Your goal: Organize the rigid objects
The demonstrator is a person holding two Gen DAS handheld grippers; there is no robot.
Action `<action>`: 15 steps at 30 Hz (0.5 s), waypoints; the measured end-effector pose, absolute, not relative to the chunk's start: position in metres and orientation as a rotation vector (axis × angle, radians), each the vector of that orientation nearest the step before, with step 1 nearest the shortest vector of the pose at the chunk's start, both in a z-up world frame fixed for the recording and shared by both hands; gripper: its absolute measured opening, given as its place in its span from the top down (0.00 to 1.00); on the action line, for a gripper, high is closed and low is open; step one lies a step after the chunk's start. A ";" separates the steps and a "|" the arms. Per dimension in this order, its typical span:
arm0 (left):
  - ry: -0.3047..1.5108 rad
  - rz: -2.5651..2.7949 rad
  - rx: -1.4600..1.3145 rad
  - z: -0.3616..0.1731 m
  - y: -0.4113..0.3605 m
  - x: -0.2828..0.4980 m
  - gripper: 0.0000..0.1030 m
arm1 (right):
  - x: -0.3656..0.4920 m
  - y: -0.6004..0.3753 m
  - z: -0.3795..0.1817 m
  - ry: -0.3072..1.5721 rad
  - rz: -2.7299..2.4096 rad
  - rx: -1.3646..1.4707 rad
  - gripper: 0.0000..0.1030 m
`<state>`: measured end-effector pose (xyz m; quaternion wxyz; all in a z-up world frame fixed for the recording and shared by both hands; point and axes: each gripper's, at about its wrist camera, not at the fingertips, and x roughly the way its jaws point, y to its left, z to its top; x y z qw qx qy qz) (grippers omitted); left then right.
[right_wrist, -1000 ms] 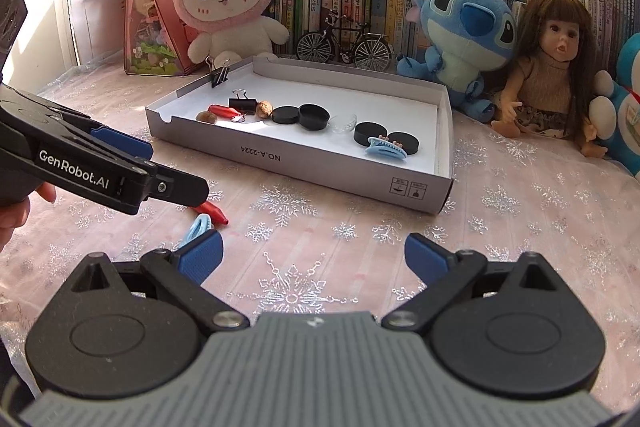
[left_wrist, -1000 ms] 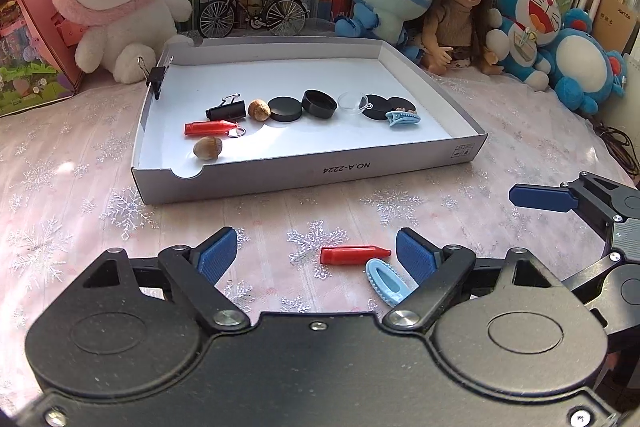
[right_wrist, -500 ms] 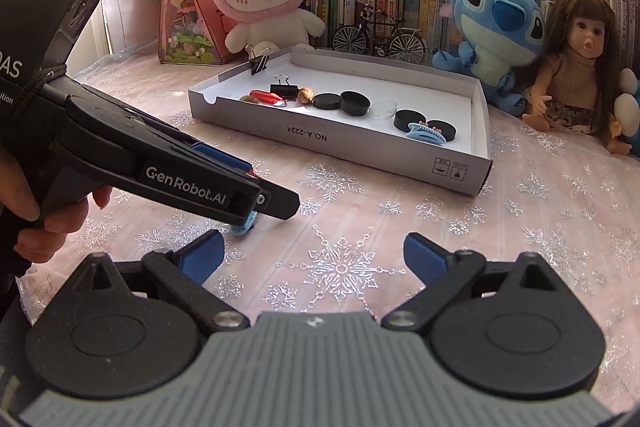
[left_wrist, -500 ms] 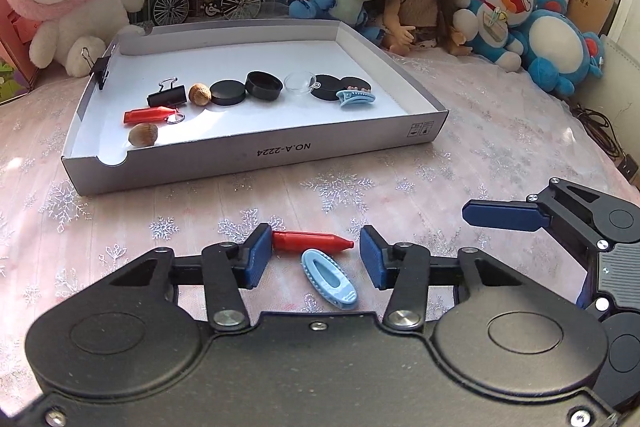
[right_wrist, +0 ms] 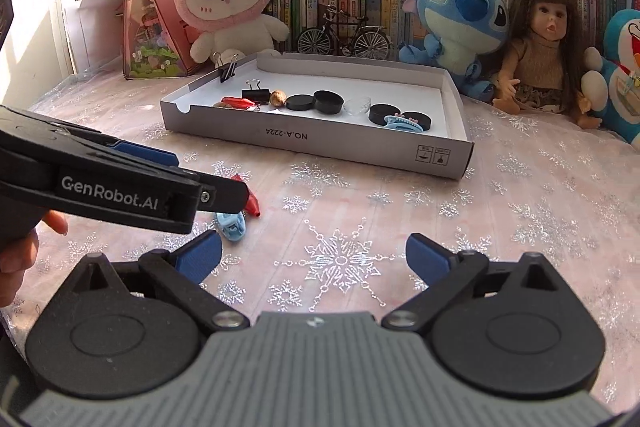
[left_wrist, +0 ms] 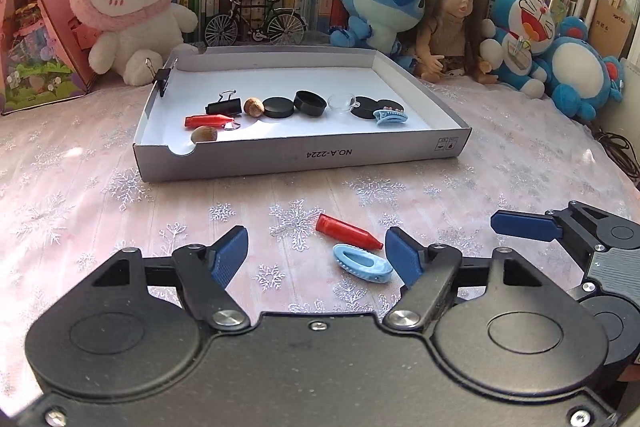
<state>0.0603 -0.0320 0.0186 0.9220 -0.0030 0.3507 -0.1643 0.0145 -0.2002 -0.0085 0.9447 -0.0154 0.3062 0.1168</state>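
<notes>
From the left wrist view, the left gripper hangs low over the tabletop with its jaws released and spread wide, nothing between the pads. Just ahead, toward the right finger, lies a red crayon-shaped piece; its long axis runs left to right on a slight slant, blunt end to the upper left, pointed tip to the lower right. Just beside it, nearer the camera, lies a light blue hair clip, its long axis also roughly left to right. Beyond them stands the shallow white tray, holding a row of small things. The right gripper shows at the right edge.

From the right wrist view, the right gripper also has its jaws released, wide apart over bare tabletop. The left gripper reaches in from the left and hides most of the red piece, whose tip points toward the lower right, with the blue clip close beside it. The tray sits well beyond.
</notes>
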 end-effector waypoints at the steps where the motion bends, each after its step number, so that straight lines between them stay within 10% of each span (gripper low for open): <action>1: 0.722 -0.314 -0.019 0.017 -0.027 0.059 0.24 | 0.015 -0.202 -0.009 0.628 0.217 -0.013 0.00; 15: 0.740 -0.100 0.032 -0.006 -0.016 0.062 0.00 | 0.023 -0.201 -0.018 0.674 0.105 -0.002 0.00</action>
